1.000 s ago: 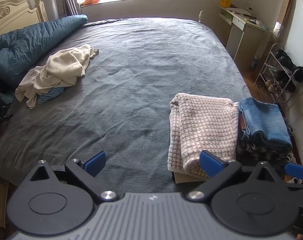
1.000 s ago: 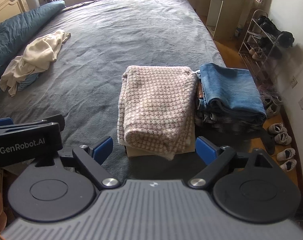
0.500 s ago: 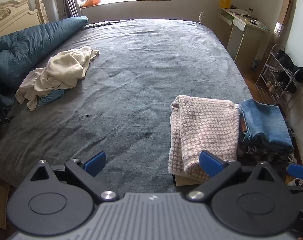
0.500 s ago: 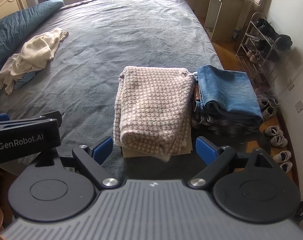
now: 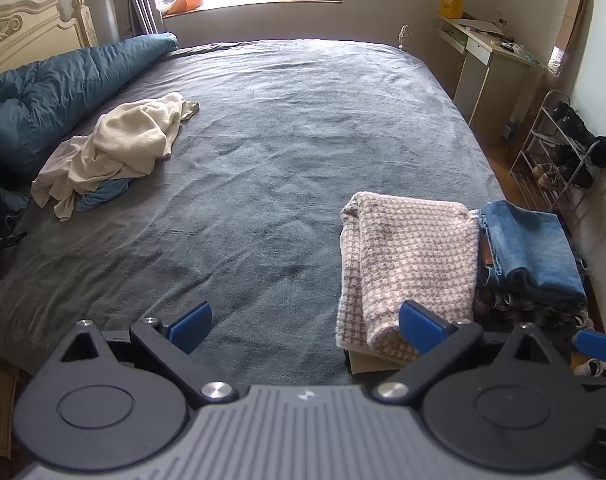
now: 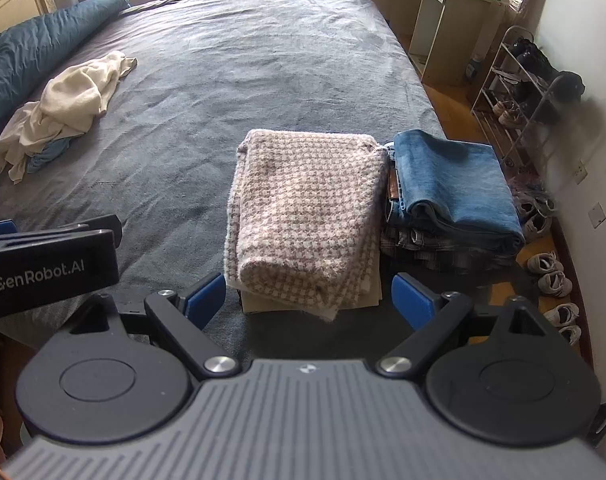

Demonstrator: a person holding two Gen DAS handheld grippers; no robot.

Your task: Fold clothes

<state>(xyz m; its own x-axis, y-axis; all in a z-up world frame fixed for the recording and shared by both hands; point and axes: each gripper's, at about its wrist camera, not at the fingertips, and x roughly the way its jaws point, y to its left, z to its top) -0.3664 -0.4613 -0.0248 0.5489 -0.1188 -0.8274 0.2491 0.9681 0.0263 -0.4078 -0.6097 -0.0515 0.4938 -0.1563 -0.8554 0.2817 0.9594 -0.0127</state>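
A folded pink-and-brown houndstooth garment (image 6: pixel 307 208) (image 5: pixel 411 256) lies on a pale folded piece at the near right of the bed. Beside it on the right sits a stack topped by folded blue jeans (image 6: pixel 451 184) (image 5: pixel 531 248). A crumpled heap of cream and blue clothes (image 5: pixel 119 148) (image 6: pixel 67 108) lies far left on the bed. My left gripper (image 5: pixel 305 322) is open over bare bedspread, nothing between its blue pads. My right gripper (image 6: pixel 309 300) is open just short of the houndstooth garment's near edge, not touching it.
The grey bedspread (image 5: pixel 287 152) covers the bed. A teal duvet (image 5: pixel 63 92) lies along the headboard side at left. A desk (image 5: pixel 487 60) and a shoe rack (image 5: pixel 559 152) stand right of the bed, with shoes (image 6: pixel 551 276) on the floor.
Both views have shifted slightly, so the folded stacks sit a little lower in the right wrist view. Both grippers stay open and nothing has been taken hold of.
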